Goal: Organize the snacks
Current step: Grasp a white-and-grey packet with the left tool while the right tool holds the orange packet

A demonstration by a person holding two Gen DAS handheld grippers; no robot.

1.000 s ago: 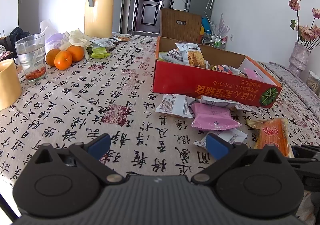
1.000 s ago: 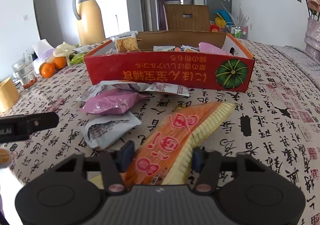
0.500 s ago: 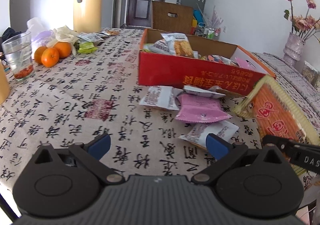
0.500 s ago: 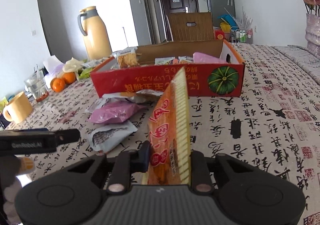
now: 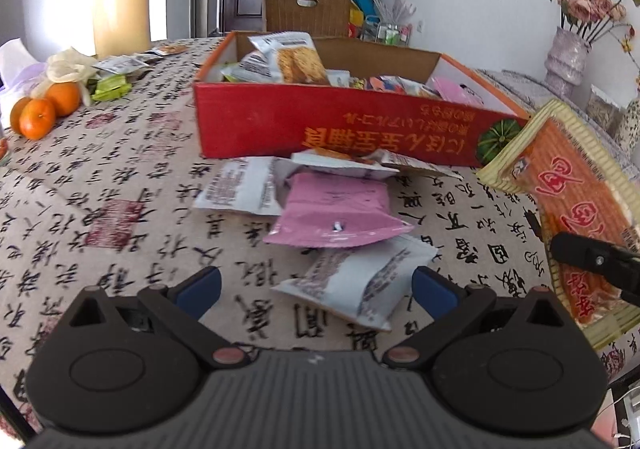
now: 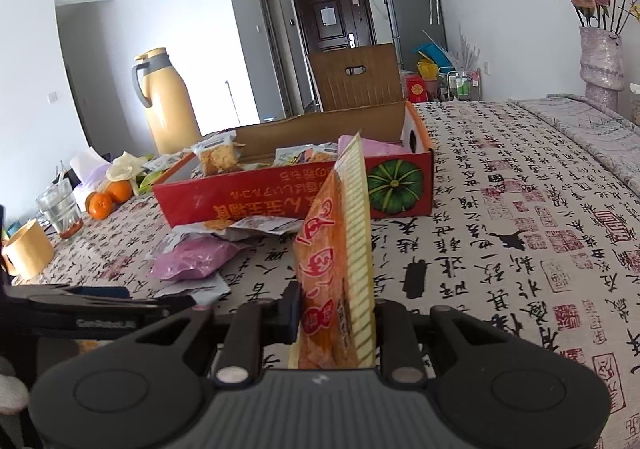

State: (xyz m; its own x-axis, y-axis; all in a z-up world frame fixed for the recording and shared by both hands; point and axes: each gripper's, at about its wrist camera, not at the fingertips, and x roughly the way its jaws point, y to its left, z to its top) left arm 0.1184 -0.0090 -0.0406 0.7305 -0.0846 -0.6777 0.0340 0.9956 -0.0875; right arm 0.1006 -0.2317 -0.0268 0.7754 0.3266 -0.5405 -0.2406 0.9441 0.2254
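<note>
My right gripper (image 6: 336, 313) is shut on the lower end of a long orange snack packet (image 6: 336, 249), which stands on edge above the tablecloth. The same packet (image 5: 568, 193) fills the right of the left wrist view. My left gripper (image 5: 316, 287) is open just above the table, with a white packet (image 5: 360, 281) lying between and just beyond its blue pads (image 5: 200, 285). A pink packet (image 5: 340, 213) and more white packets (image 5: 240, 189) lie behind it. The red cardboard box (image 5: 340, 125) beyond them holds several snacks, and its red front (image 6: 260, 197) rises behind the held packet.
At the far left stand a yellow thermos (image 6: 168, 105), oranges (image 6: 108, 197), a glass (image 6: 60, 209) and a yellow mug (image 6: 28, 253). A vase of flowers (image 6: 600, 61) stands at the far right. A wooden chair back (image 6: 356, 77) is behind the box.
My right gripper shut on the orange packet and raised it from flat on the table to standing on edge. My left gripper moved closer to the loose packets.
</note>
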